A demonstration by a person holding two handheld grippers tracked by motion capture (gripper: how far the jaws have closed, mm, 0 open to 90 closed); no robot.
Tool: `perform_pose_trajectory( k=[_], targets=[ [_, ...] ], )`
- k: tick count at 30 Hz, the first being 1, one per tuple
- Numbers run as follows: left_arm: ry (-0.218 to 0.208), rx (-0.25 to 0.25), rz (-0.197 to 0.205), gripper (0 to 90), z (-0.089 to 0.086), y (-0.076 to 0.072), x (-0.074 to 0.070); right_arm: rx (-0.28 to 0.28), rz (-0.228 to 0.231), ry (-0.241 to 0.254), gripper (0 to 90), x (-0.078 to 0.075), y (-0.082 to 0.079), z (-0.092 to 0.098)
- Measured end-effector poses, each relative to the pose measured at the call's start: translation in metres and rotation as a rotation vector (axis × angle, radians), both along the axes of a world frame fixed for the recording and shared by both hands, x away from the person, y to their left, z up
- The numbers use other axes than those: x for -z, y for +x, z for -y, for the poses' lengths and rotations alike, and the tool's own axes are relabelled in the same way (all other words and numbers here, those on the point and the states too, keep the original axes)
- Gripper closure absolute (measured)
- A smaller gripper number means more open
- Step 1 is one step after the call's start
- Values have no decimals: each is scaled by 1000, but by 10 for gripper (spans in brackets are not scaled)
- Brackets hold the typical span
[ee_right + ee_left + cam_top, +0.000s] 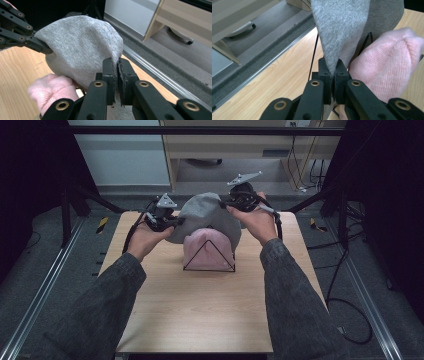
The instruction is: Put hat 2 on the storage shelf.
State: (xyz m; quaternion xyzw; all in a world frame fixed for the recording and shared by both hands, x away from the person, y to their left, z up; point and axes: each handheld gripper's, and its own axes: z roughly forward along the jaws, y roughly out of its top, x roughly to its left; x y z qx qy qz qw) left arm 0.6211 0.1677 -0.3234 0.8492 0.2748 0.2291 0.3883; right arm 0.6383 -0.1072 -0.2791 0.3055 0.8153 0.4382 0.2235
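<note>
We held the grey hat [205,215] between our two grippers, each clamped tight on its rim. In the left gripper view, the left gripper [333,75] had its jaws pressed together on a fold of the grey knit, which rose straight up and away from the jaw tips; just to the right of those jaws sat the pink hat [387,67], and behind the fold ran the thin black wire stand [314,56]. In the right gripper view, the right gripper [117,72] likewise had its jaws closed on the hat's edge, with the grey cloth swelling out up and to the left of the tips, and the left gripper gripping the far side of it. Below and left of the right jaws lay the pink hat [51,91]. From the high view, the left gripper [172,221] and the right gripper [231,205] stood on either side of the grey hat, which hung spread between them, directly above and partly over the pink hat [207,251] on its wire stand [210,257] on the wooden table [200,315].
</note>
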Motion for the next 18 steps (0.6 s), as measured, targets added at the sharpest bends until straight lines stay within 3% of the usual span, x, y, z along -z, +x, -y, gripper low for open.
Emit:
perform_pose_trajectory(
  k=[11, 18],
  targets=[
    [6, -4, -20, 869, 1, 1, 17, 2, -30, -30, 851, 16, 0, -3],
    [33, -3, -21, 869, 1, 1, 24, 2, -43, -41, 850, 21, 0, -4]
  ],
)
